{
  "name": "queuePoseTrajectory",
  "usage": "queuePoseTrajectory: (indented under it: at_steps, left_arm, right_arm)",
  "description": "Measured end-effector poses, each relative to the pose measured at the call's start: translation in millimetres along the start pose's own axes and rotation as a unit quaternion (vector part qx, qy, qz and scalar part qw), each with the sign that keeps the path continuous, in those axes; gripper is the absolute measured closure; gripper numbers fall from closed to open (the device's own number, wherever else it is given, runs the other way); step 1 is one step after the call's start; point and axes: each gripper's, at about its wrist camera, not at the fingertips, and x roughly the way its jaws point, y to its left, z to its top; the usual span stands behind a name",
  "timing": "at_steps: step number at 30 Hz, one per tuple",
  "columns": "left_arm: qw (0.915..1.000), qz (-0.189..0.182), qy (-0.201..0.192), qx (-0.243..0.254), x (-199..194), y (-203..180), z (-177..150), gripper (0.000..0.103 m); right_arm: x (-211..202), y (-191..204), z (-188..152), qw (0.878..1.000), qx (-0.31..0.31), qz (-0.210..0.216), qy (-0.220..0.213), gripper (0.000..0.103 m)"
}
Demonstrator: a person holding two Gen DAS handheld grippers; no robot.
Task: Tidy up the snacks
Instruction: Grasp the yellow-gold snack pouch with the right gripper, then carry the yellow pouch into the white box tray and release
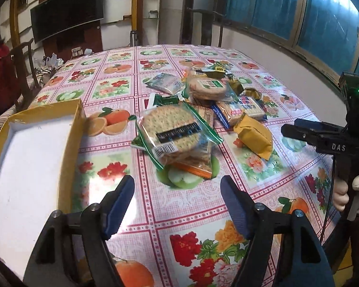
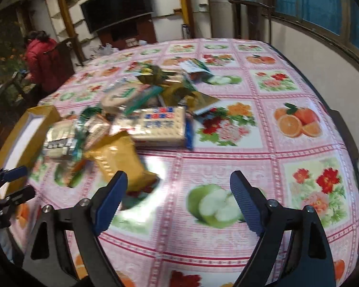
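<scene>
A pile of wrapped snacks lies mid-table: a round cracker pack [image 1: 171, 130] nearest, a yellow packet [image 1: 253, 135], a square cracker pack [image 1: 241, 111], another round pack [image 1: 207, 87]. A yellow box with a white inside [image 1: 33, 153] sits at the left. My left gripper [image 1: 177, 191] is open and empty, just short of the round cracker pack. My right gripper [image 2: 178, 184] is open and empty over the cloth, its left finger next to the yellow packet [image 2: 122, 162]. It also shows at the right of the left wrist view [image 1: 287, 129]. The box [image 2: 26, 129] shows in the blurred right wrist view.
The table has a pink fruit-and-flower cloth [image 1: 263, 174]. Wooden chairs [image 1: 21, 69] stand at the far left edge. A person in red [image 2: 42, 59] stands beyond the table. A wall and windows [image 1: 299, 12] run along the right side.
</scene>
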Motion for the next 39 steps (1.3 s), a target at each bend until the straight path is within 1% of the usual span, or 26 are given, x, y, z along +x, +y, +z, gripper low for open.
queuePoseTrajectory:
  at_steps: [1, 2, 3, 4, 5, 7, 8, 10, 12, 13, 14, 16, 18, 19, 20, 21, 22, 23, 24, 26, 29, 33, 36, 37, 38, 39]
  left_arm:
    - [0.9994, -0.014, 0.023, -0.022, 2.3, 10.3, 3.9, 0.028]
    - [0.9989, -0.017, 0.025, -0.035, 11.4, 15.5, 12.3, 0.028]
    - [0.9963, -0.051, 0.021, -0.066, 12.4, 26.7, 11.0, 0.028]
    - [0.9933, -0.069, 0.023, -0.090, 18.3, 36.5, 16.2, 0.028]
    - [0.9914, -0.076, 0.024, -0.104, 24.1, 41.1, 22.1, 0.028]
    - [0.9897, -0.083, 0.020, -0.115, 32.1, 40.9, 27.7, 0.028]
    - [0.9903, -0.082, 0.018, -0.111, 36.6, 39.5, 34.0, 0.028]
    - [0.9954, -0.057, 0.001, -0.078, 44.1, 25.9, 41.1, 0.026]
    - [0.9986, -0.027, -0.007, -0.044, 53.9, 14.0, 46.9, 0.024]
    - [0.9996, -0.008, -0.008, -0.026, 58.2, 9.3, 48.2, 0.024]
    - [0.9998, 0.013, -0.009, -0.010, 62.3, 3.6, 49.5, 0.023]
    - [0.9991, 0.032, -0.026, 0.010, 64.0, -3.0, 47.8, 0.020]
    - [0.9986, 0.044, -0.023, 0.015, 66.7, -7.9, 48.4, 0.019]
    - [0.9981, 0.054, -0.022, 0.017, 67.8, -10.1, 48.0, 0.019]
    - [0.9977, 0.061, -0.020, 0.021, 69.2, -11.5, 47.4, 0.018]
    - [0.9977, 0.060, -0.017, 0.027, 70.2, -12.4, 47.0, 0.018]
    - [0.9979, 0.053, -0.014, 0.034, 69.7, -14.0, 45.6, 0.018]
    - [0.9984, 0.042, -0.008, 0.039, 68.1, -14.2, 44.5, 0.021]
    - [0.9989, 0.029, -0.002, 0.036, 65.9, -12.8, 43.5, 0.024]
    - [0.9991, 0.023, 0.002, 0.034, 61.7, -13.1, 42.5, 0.027]
    - [0.9997, 0.013, -0.002, 0.022, 53.1, -9.6, 40.1, 0.028]
    - [0.9996, -0.001, -0.030, -0.001, 25.9, 0.0, 33.4, 0.028]
    - [0.9982, -0.011, -0.049, -0.032, -4.0, 16.3, 28.9, 0.029]
    - [0.9975, -0.011, -0.055, -0.043, -15.5, 25.1, 26.9, 0.032]
    - [0.9966, -0.007, -0.061, -0.054, -28.9, 34.7, 24.3, 0.048]
    - [0.9960, -0.003, -0.062, -0.064, -39.1, 45.4, 22.3, 0.081]
  right_arm:
    - [2.5, 8.2, 3.0, 1.000, -0.008, 0.024, 0.004, 0.015]
    - [7.1, 16.7, 5.9, 0.999, -0.016, 0.039, 0.009, 0.015]
    - [13.7, 26.3, 8.6, 0.999, -0.029, 0.041, 0.010, 0.015]
    - [19.9, 33.9, 9.8, 0.998, -0.042, 0.035, 0.010, 0.015]
    - [27.6, 42.1, 10.5, 0.998, -0.051, 0.028, 0.012, 0.015]
    - [40.8, 50.5, 10.5, 0.998, -0.058, 0.029, 0.021, 0.015]
    - [46.0, 53.9, 9.5, 0.997, -0.060, 0.029, 0.024, 0.015]
    - [53.3, 61.3, 6.4, 0.996, -0.077, 0.024, 0.028, 0.016]
    - [54.4, 65.5, 3.4, 0.995, -0.092, 0.016, 0.027, 0.020]
    - [55.7, 67.4, 2.3, 0.995, -0.098, 0.012, 0.028, 0.024]
    - [57.4, 67.8, 1.3, 0.995, -0.099, 0.008, 0.030, 0.024]
    - [61.3, 67.9, 0.5, 0.994, -0.102, 0.007, 0.035, 0.025]
    - [65.0, 67.4, -0.6, 0.994, -0.099, 0.004, 0.043, 0.031]
    - [66.8, 66.7, -0.1, 0.994, -0.097, 0.004, 0.046, 0.037]
    - [67.0, 65.8, -0.1, 0.994, -0.095, 0.005, 0.047, 0.041]
    - [66.2, 65.5, -0.2, 0.994, -0.094, 0.007, 0.046, 0.043]
    - [65.6, 65.8, -0.7, 0.994, -0.095, 0.009, 0.045, 0.048]
    - [65.2, 66.7, -0.8, 0.994, -0.098, 0.010, 0.044, 0.054]
    - [64.5, 67.6, -1.4, 0.994, -0.099, 0.009, 0.044, 0.054]
    - [63.4, 69.0, -2.8, 0.994, -0.100, 0.009, 0.042, 0.054]
    - [60.3, 67.7, -3.3, 0.995, -0.090, 0.016, 0.036, 0.054]
    - [50.1, 63.6, -2.4, 0.997, -0.076, 0.024, 0.016, 0.054]
    - [41.1, 61.9, -0.5, 0.997, -0.068, 0.035, -0.002, 0.054]
    - [38.2, 63.3, -0.1, 0.997, -0.067, 0.039, -0.006, 0.054]
    - [34.8, 65.7, 1.1, 0.997, -0.067, 0.043, -0.009, 0.054]
    - [29.6, 70.4, 2.8, 0.996, -0.070, 0.047, -0.013, 0.054]
